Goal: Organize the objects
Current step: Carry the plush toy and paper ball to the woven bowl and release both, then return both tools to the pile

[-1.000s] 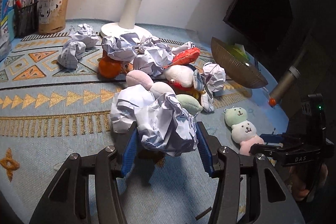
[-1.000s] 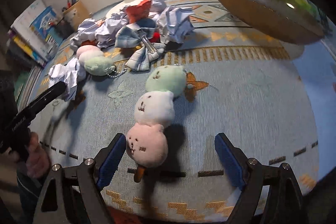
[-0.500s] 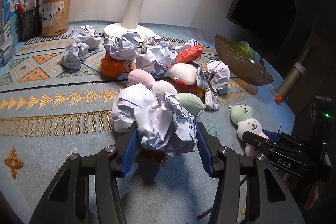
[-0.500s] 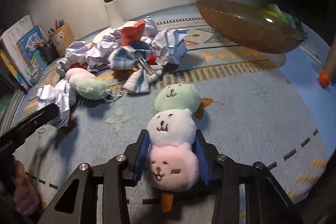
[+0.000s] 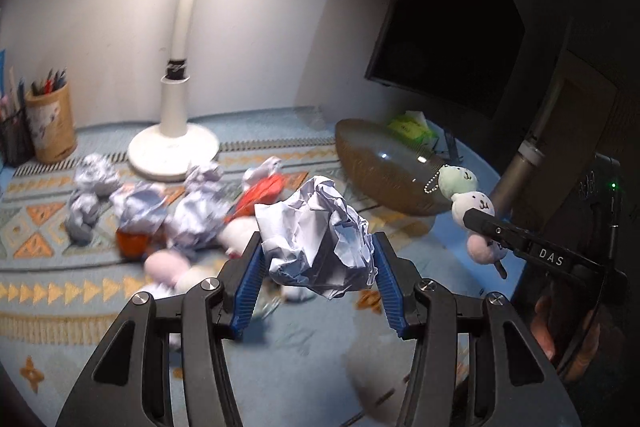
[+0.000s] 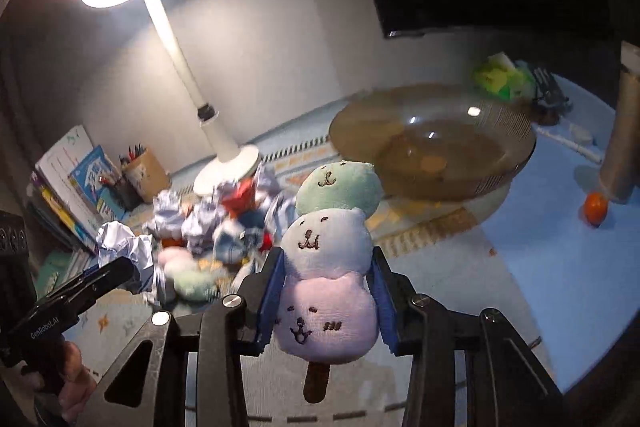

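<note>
My left gripper is shut on a crumpled paper ball and holds it above the rug. My right gripper is shut on a dango plush toy, three stacked heads in green, white and pink on a brown stick. The plush also shows in the left wrist view, lifted in front of the brown woven bowl. The bowl sits beyond the plush in the right wrist view. A pile of paper balls and plush toys lies on the rug.
A white desk lamp stands behind the pile. A pencil cup and books are at the far left. An orange ball and a cardboard tube are at the right, with green items behind the bowl.
Both grippers have lifted off the rug. The right gripper closed on the dango plush and raised it. The left gripper raised the paper ball it held.
</note>
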Motion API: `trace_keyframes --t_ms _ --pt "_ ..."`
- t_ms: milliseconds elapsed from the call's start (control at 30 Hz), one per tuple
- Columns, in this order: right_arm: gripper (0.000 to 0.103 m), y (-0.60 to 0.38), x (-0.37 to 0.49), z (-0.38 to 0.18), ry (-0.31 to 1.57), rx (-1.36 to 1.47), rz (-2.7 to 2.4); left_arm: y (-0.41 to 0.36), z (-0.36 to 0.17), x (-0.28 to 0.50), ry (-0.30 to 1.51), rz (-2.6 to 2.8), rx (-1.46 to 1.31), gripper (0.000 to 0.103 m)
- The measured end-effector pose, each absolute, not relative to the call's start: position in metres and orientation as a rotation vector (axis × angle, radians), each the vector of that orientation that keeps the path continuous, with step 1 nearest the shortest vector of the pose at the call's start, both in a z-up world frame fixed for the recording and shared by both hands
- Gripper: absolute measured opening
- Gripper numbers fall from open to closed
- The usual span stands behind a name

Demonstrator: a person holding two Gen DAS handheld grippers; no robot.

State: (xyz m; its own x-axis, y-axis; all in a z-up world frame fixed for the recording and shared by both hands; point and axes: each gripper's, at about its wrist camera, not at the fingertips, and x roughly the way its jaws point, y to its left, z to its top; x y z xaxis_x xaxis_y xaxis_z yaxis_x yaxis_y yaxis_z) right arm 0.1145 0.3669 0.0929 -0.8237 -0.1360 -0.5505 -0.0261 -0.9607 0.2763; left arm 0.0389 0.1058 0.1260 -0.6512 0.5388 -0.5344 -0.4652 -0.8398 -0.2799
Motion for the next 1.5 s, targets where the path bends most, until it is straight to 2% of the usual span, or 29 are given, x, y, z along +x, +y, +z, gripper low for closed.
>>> trace_keyframes --t_ms 167,433,500,567,600,633,667,867,1100,1167,1200,1233,1333,1500 --pt "0.041 0.422 0.079 0.122 -0.527 0.856 -3.001 0.193 0.152 -0.019 -0.149 2.356 -0.833 0.049" --pt "0.041 0.476 0.008 0.089 -0.686 1.044 -2.973 0.277 0.113 -0.096 -0.175 2.288 -0.986 0.049" --pt "0.041 0.481 0.0 0.08 -0.714 1.075 -2.963 0.284 0.106 -0.105 -0.188 2.25 -0.994 0.056" --pt "0.045 0.484 -0.003 0.076 -0.72 1.086 -2.965 0.286 0.103 -0.11 -0.211 2.187 -1.001 0.066" --pt "0.053 0.484 -0.003 0.076 -0.707 1.09 -2.977 0.285 0.102 -0.112 -0.23 2.182 -1.004 0.072" --pt "0.065 0.484 -0.003 0.077 -0.699 1.085 -2.993 0.282 0.103 -0.111 -0.243 2.191 -1.003 0.074" --pt "0.068 0.484 0.0 0.079 -0.698 1.06 -3.009 0.279 0.105 -0.11 -0.245 2.195 -1.0 0.075" --pt "0.069 0.456 0.02 0.103 -0.61 0.969 -2.984 0.237 0.124 -0.079 -0.258 2.254 -0.947 0.075" --pt "0.069 0.374 0.063 0.125 -0.427 0.865 -2.837 0.127 0.157 -0.003 -0.312 2.461 -0.835 0.076" --pt "0.069 0.346 0.072 0.123 -0.396 0.843 -2.778 0.091 0.16 0.017 -0.322 2.555 -0.834 0.083" --pt "0.069 0.333 0.075 0.119 -0.388 0.836 -2.753 0.074 0.16 0.026 -0.328 2.609 -0.832 0.095" --pt "0.069 0.32 0.077 0.116 -0.377 0.833 -2.735 0.056 0.159 0.034 -0.335 2.664 -0.822 0.102" --pt "0.069 0.283 0.078 0.094 -0.313 0.843 -2.694 0.014 0.144 0.048 -0.34 2.798 -0.827 0.102" --pt "0.069 0.237 0.068 0.042 -0.172 0.891 -2.618 -0.034 0.087 0.044 -0.331 2.899 -0.963 0.102"
